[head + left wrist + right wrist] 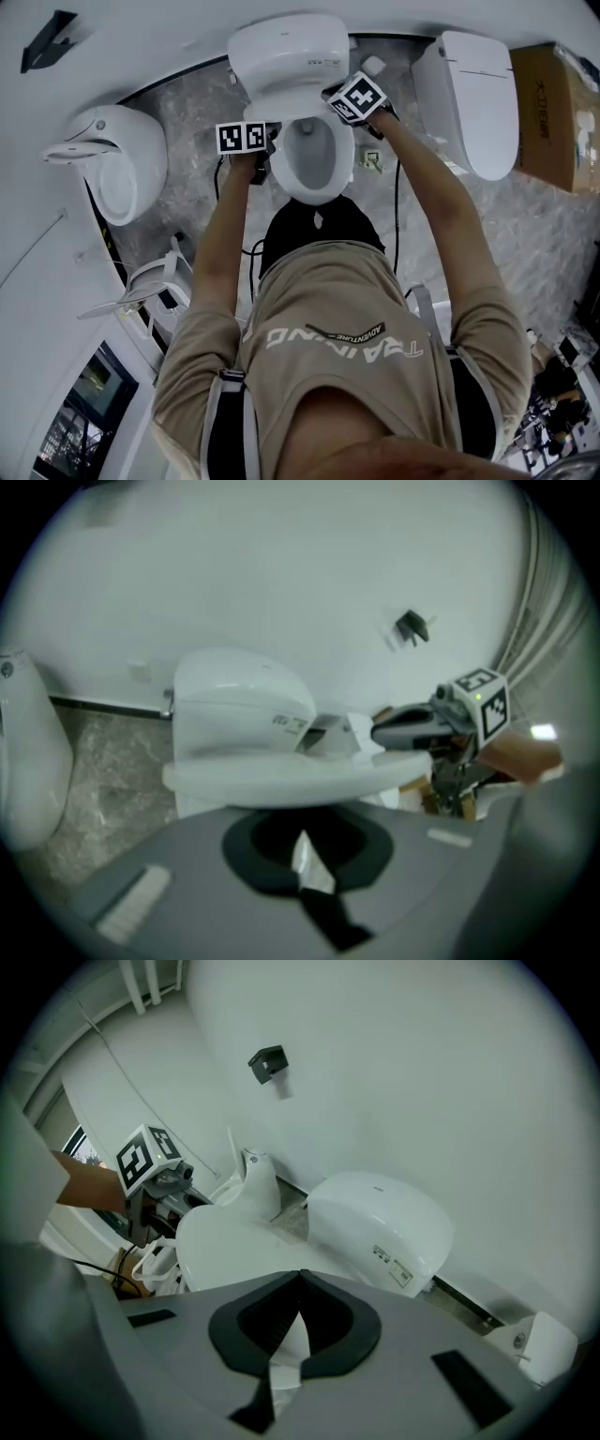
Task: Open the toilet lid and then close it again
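**Tongs.** L tongs [302, 855]: jaws together, nothing betw. them. R tongs [292, 1324]: same, together and empty. Both point steeply down, one on each side of the toilet lid [281, 782]. L is at the lid's left edge, R at the right edge, further back nr the tank [286, 47]. No view confirms contact w/ the lid.

**Assessed reason.** The lid is a broad slab w/ no handle, so it is awkward to pinch. Closed tips can hook or push at the rim instead. One on each side should keep the lift even.

**Lid position.** Low and approx. level over the bowl. Both gripper views read it as down or nearly so. Head view shows a shaded hollow in the oval, so fully shut is undetermined. Whether a lift is pending or a closure is ending can't be fixed from this.

**Materials.**
- Lid: smooth gloss-white plastic, oval, rounded lip.
- Tank: bulbous, glossy white, small printed label.
- Floor [187, 103]: grey, marbled stone look.
- Wall [281, 574]: plain matt white.
- Urinal-type fixture [117, 159] and second toilet unit [473, 98]: white, well apart on either side.
- Cardboard box [553, 112]: far right.
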